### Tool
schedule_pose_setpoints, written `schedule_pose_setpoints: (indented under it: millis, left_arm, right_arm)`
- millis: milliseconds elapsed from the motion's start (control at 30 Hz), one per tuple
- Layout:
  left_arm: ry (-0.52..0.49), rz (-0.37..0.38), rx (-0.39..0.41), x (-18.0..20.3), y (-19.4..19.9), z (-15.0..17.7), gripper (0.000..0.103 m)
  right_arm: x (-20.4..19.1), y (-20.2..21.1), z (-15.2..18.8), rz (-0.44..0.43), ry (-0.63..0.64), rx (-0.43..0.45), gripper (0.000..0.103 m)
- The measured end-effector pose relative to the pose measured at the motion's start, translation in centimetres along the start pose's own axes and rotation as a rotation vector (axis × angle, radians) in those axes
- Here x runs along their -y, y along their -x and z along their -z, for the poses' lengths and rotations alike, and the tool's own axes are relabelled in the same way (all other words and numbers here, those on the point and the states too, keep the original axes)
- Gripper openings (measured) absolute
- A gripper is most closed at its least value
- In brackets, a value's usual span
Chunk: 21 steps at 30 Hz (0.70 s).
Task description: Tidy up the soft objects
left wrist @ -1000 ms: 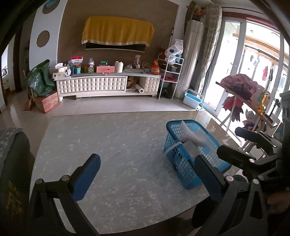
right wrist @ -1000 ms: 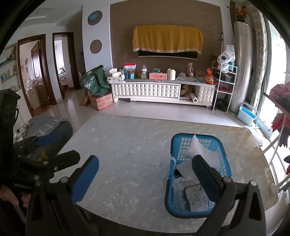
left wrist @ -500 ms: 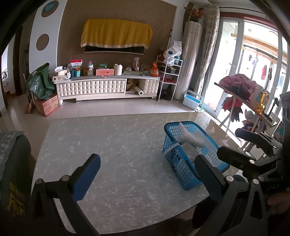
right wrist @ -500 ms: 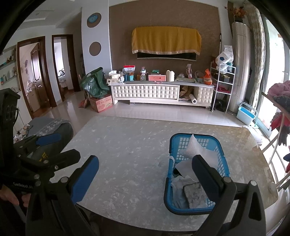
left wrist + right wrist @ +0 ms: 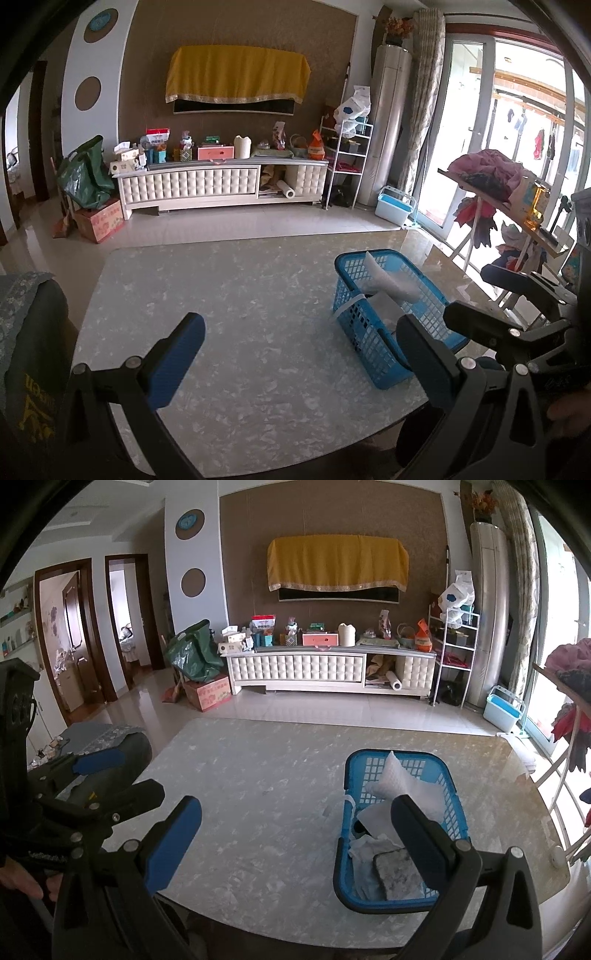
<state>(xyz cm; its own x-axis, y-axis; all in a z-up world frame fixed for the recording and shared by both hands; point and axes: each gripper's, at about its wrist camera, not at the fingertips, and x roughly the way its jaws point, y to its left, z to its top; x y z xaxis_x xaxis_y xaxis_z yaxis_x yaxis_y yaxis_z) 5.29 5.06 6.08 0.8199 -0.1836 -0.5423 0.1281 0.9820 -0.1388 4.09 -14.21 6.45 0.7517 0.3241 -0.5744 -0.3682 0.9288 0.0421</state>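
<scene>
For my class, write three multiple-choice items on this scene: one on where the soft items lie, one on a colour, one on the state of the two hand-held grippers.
1. Where do the soft items lie?
A. In the basket
B. Spread on the table
C. On the floor

2. What colour is the basket?
A. Red
B. Blue
C. Green

3. How are both hand-held grippers?
A. Shut on cloth
B. Shut, empty
C. Open, empty

Key:
1 A: the white foam sheet and grey pad sit inside the basket on the table.
2 B: its mesh walls are blue.
3 C: the left hand-held gripper and right hand-held gripper are spread with nothing between.
</scene>
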Motion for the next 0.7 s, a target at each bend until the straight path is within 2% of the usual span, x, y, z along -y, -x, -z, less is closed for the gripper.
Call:
schedule_pose_setpoints:
  millis: [267, 700]
  left_arm:
    - [0.002, 0.021, 0.004, 0.02, 0.23, -0.10, 0.103]
    - [-0.015, 0.010, 0.024, 0.51, 0.90, 0.02, 0.103]
  right_arm:
    - [0.20, 0.26, 0.10, 0.004, -0.002, 0.005, 0.103]
    - [0.25, 0.29, -0.04, 0.010, -0.004, 0.004, 0.103]
